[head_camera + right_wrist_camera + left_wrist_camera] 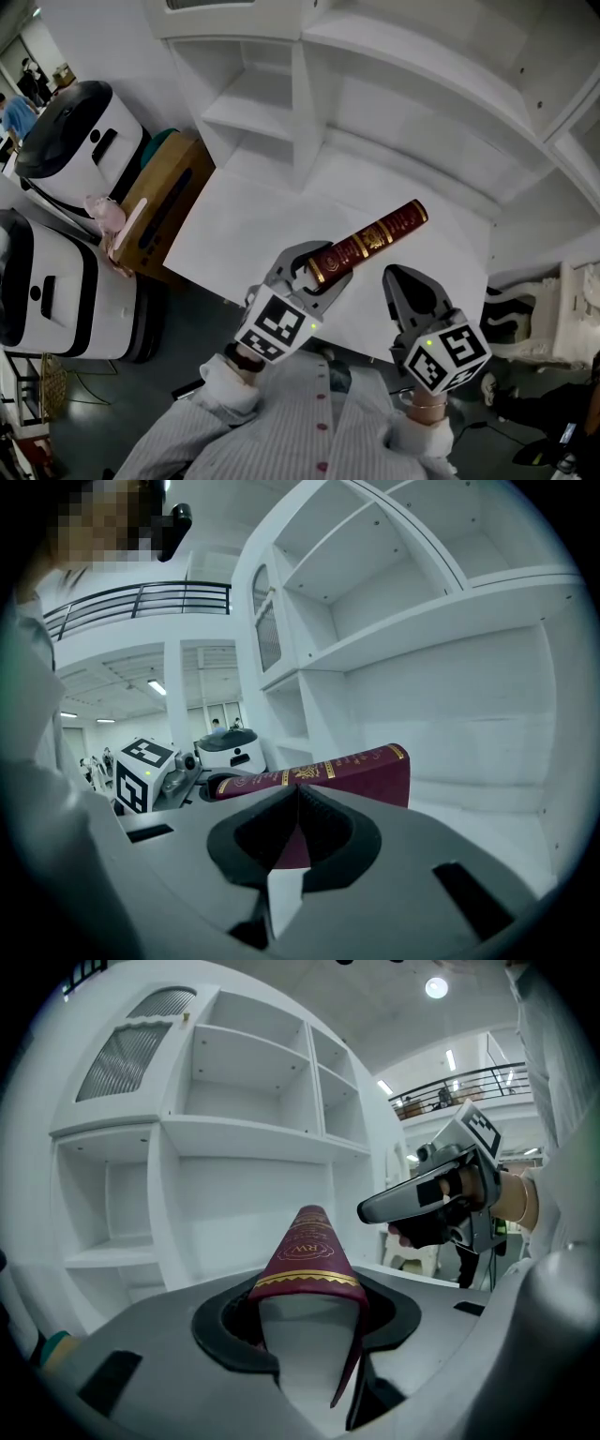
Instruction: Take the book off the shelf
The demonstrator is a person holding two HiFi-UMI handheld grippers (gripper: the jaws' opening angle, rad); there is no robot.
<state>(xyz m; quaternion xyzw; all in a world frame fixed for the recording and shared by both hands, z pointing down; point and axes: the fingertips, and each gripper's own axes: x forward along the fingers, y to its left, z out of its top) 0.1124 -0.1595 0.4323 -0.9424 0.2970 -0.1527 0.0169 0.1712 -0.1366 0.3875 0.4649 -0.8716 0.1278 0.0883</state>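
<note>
Looking down in the head view, we find the left gripper [314, 272] pinching one end of the dark red, gilt-banded hardback book [370, 239], clear of the white shelf unit [281, 122]. Held at one end like this, it may sag and twist free. The left gripper view shows a cover edge hanging loose, so the pages could slip. In the right gripper view, the right gripper [292, 803] is pressed together and empty, offering no support.

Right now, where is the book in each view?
Head view: book centre, slanting up-right from the left gripper.
Left gripper view: book centre, end-on, clamped in the jaws.
Right gripper view: book centre, crosswise beyond the jaws.
Shared landmark: white shelf behind it.
</note>
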